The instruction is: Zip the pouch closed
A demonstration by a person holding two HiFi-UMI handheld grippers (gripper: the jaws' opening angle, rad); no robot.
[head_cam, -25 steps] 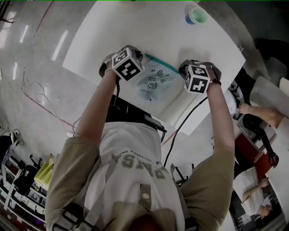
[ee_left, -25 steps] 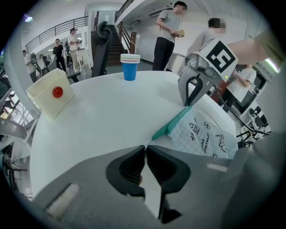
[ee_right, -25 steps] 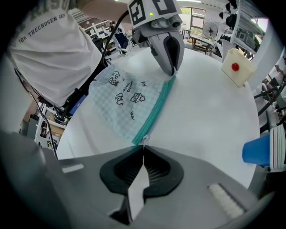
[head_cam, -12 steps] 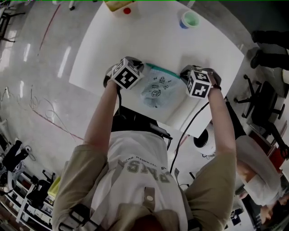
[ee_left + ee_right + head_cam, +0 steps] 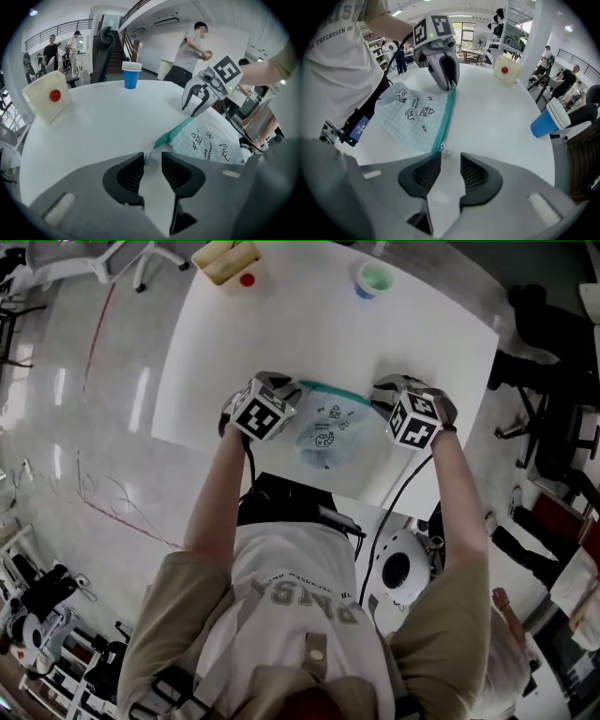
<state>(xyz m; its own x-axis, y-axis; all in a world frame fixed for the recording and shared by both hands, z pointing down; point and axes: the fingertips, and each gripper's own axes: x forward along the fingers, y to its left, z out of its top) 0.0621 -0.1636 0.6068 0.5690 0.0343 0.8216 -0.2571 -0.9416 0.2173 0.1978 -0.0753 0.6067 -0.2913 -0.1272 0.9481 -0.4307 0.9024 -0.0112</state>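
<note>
A pale checked pouch (image 5: 328, 427) with small drawings lies flat on the white table (image 5: 281, 324). A teal zipper (image 5: 445, 117) runs along its far edge. My left gripper (image 5: 152, 155) is at the pouch's left end. Its jaws have just been opening, and the pouch's corner tab (image 5: 148, 154) lies loose at their tips. My right gripper (image 5: 450, 155) is at the other end. Its jaws have also just been opening, and the zipper pull (image 5: 444, 149) rests free just in front of them. Neither gripper's pads press on anything.
A stack of blue cups (image 5: 374, 279) stands at the table's far edge. A cream box with a red dot (image 5: 230, 263) is at the far left corner. A cable (image 5: 398, 498) hangs off the near edge. People stand and sit around the room.
The head view has shifted, so more of the table's far edge shows. Both grippers stay at the pouch's two ends, and the pouch has not moved on the table.
</note>
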